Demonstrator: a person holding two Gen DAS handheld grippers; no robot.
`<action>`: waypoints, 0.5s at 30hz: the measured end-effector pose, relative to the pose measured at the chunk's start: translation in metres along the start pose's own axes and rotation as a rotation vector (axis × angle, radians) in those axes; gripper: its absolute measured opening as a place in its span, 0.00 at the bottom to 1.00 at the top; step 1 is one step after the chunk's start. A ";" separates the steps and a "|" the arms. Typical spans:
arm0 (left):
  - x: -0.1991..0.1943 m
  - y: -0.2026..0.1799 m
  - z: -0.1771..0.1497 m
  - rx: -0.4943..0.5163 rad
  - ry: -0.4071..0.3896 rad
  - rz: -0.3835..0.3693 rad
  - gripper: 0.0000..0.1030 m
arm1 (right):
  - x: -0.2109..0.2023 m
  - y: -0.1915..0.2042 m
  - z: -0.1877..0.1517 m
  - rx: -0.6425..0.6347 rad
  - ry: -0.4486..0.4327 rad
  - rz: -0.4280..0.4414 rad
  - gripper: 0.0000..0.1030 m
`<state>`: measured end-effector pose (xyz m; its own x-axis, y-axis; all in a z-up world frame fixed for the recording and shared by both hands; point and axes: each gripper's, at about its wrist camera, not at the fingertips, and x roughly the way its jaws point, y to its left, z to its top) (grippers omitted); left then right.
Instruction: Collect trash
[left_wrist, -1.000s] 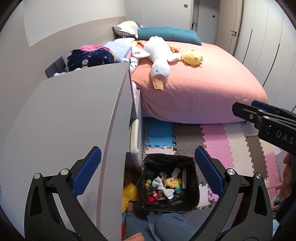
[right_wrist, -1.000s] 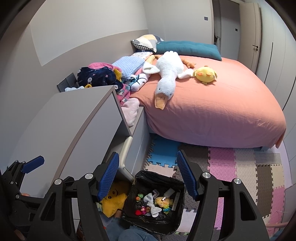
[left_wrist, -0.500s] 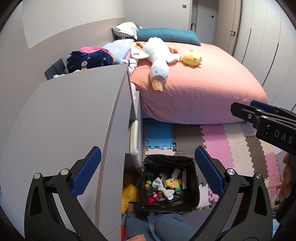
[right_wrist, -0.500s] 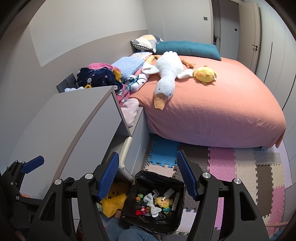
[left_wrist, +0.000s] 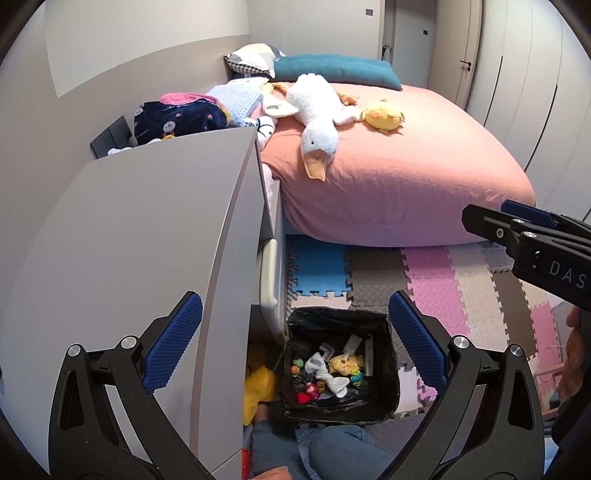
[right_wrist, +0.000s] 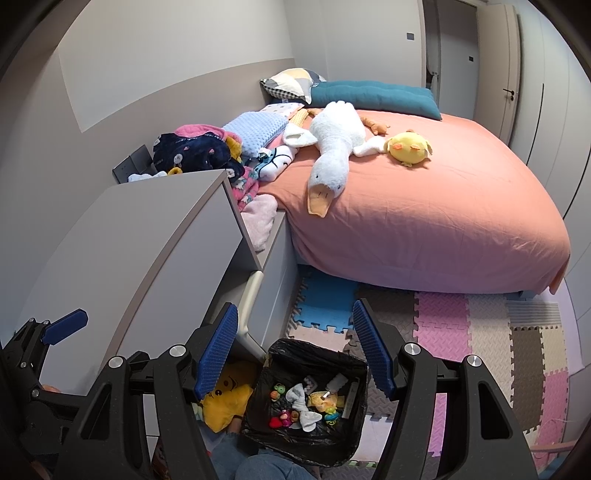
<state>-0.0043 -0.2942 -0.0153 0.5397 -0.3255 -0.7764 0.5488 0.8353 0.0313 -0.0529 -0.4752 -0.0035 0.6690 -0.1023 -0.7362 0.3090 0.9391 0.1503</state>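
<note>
A black-lined trash bin stands on the floor below both grippers; it holds several small colourful bits and crumpled white tissue. It also shows in the right wrist view. My left gripper is open and empty, high above the bin and the edge of a grey desk. My right gripper is open and empty, also above the bin. The right gripper shows at the right edge of the left wrist view.
A bed with a pink sheet carries a white goose plush and a yellow chick plush. Clothes are piled beside the desk. Foam puzzle mats cover the floor. A yellow plush lies under the desk.
The left wrist view has drifted slightly; the bed and desk sit a little higher in frame. Both grippers stay open and empty.
</note>
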 end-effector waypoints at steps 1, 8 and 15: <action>0.000 0.000 0.000 0.001 -0.001 -0.001 0.95 | 0.000 0.000 0.000 0.001 0.001 -0.001 0.64; -0.001 -0.001 0.000 0.010 -0.002 -0.001 0.95 | 0.000 -0.003 -0.002 0.001 0.002 0.000 0.64; 0.001 -0.004 0.001 0.020 0.001 -0.006 0.95 | 0.000 -0.003 -0.001 0.003 0.002 -0.001 0.64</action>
<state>-0.0049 -0.2990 -0.0156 0.5360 -0.3297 -0.7772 0.5645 0.8245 0.0395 -0.0550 -0.4775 -0.0047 0.6671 -0.1027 -0.7378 0.3118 0.9380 0.1514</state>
